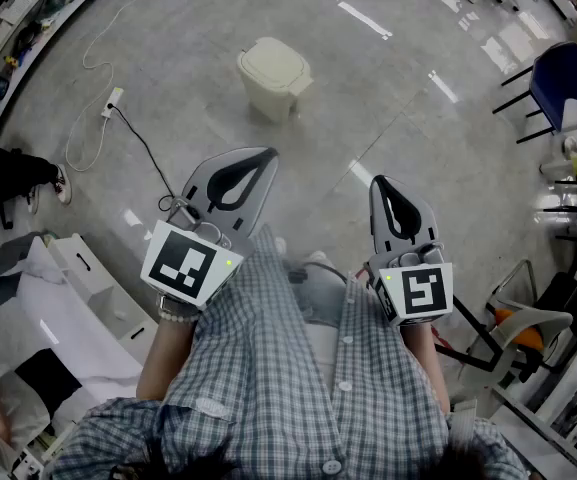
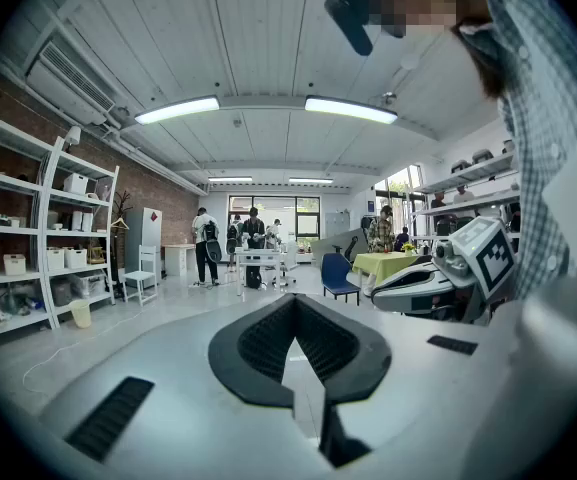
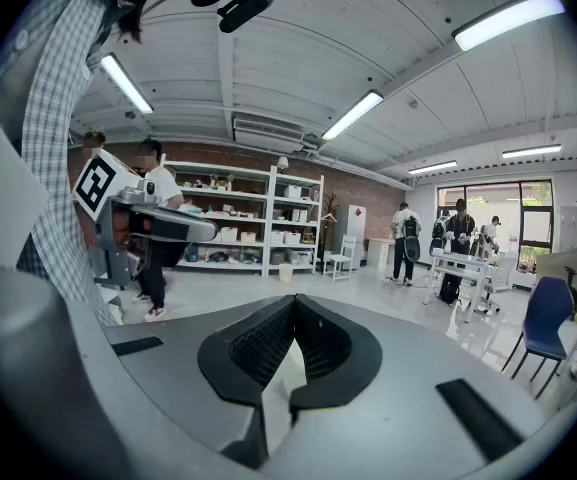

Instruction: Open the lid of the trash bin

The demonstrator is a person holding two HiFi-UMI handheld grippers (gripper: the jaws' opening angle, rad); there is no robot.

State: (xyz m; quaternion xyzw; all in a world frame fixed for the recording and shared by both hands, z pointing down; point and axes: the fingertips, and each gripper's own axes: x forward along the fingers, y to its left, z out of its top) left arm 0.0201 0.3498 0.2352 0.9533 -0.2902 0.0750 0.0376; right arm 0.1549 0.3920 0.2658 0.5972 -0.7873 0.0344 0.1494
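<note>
The cream trash bin [image 1: 274,76] stands on the grey floor ahead of me, its lid down. It shows small and far off in the left gripper view [image 2: 81,313] and in the right gripper view [image 3: 285,272]. My left gripper [image 1: 266,154] is held at waist height, well short of the bin, with its jaws closed tip to tip and nothing between them [image 2: 293,299]. My right gripper [image 1: 380,182] is level with it on the right, also shut and empty [image 3: 293,299].
A white cable with a power strip [image 1: 112,99] lies on the floor left of the bin. A blue chair [image 1: 560,81] stands at the right, white boxes [image 1: 80,290] at the lower left. Another person's leg and shoe [image 1: 58,182] are at the left edge.
</note>
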